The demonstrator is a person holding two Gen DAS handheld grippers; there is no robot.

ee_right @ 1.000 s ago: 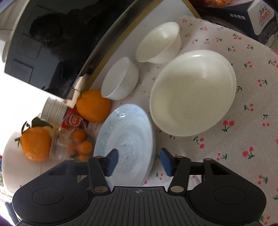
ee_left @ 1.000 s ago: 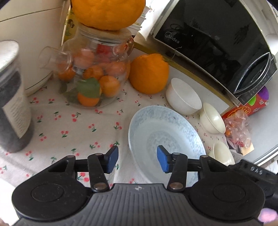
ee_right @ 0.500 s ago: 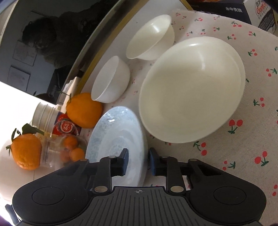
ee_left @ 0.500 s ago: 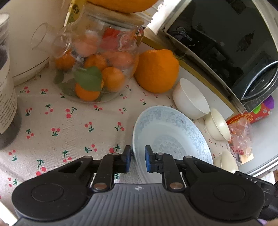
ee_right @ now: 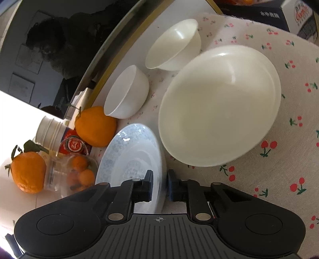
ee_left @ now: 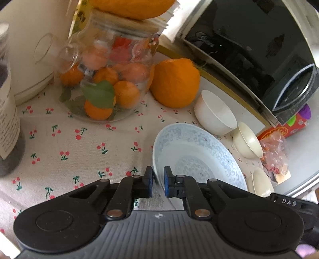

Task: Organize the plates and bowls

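A pale blue patterned plate lies on the cherry-print cloth, and I hold it from two sides. My left gripper is shut on its near left rim. In the right wrist view the same plate has its right rim between the pads of my right gripper, whose jaws are closing and pinch the edge. A large cream plate sits just right of it. Behind them stand a white bowl and a cream bowl, seen from the left as the white bowl and cream bowl.
A glass jar of small oranges and a big orange stand behind the plate. A black microwave runs along the back. A dark canister is at far left, a snack packet at right, a printed box beyond the cream plate.
Both grippers went from wide open to closed on opposite edges of the blue plate. Each has edged slightly forward over the plate's rim.
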